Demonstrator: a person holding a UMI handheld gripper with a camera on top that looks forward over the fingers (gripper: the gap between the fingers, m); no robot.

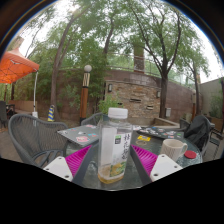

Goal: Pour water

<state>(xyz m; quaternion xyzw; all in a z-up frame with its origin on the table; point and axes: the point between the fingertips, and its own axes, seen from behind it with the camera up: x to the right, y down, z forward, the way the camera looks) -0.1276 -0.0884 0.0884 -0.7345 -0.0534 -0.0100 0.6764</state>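
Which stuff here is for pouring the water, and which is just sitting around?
For the job: bottle between the open gripper fingers; white cup, probably.
Just around: red lid, chair, orange umbrella, glass table.

A clear, white-capped water bottle (pixel 115 140) stands upright on the glass table, between the pink pads.

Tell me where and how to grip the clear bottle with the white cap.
Grip the clear bottle on its straight labelled body, below the white cap, coming level from the gripper side. It stands upright between the open fingers, and its flat-looking sides probably suit the pads.
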